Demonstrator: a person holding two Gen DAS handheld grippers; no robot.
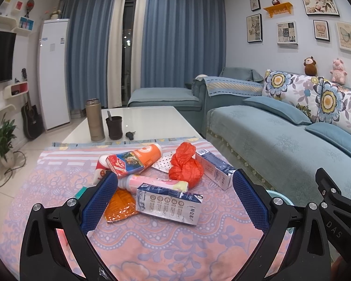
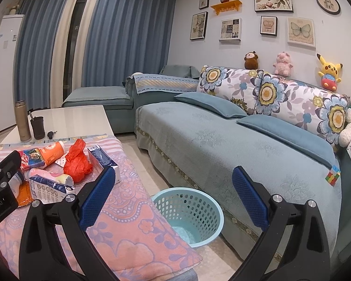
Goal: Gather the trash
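Note:
A pile of trash lies on the pink patterned cloth (image 1: 152, 245): a blue-white milk carton (image 1: 168, 202), a pink bottle (image 1: 156, 182), a crumpled red plastic bag (image 1: 186, 165), a second carton (image 1: 214, 169), a red box (image 1: 125, 162), an orange bottle (image 1: 147, 152) and an orange wrapper (image 1: 120, 207). My left gripper (image 1: 175, 187) is open, its fingers astride the near carton, just short of the pile. My right gripper (image 2: 174, 183) is open and empty, above the light-blue perforated bin (image 2: 189, 213) on the floor beside the table. The pile also shows in the right wrist view (image 2: 77, 161).
A thermos (image 1: 94, 119), a dark cup (image 1: 114, 127) and keys (image 1: 129, 135) stand on the white table (image 1: 152, 119) behind the cloth. A blue sofa (image 2: 222, 145) with floral cushions runs along the right. A plant (image 1: 0, 140) and guitar (image 1: 30, 119) stand at left.

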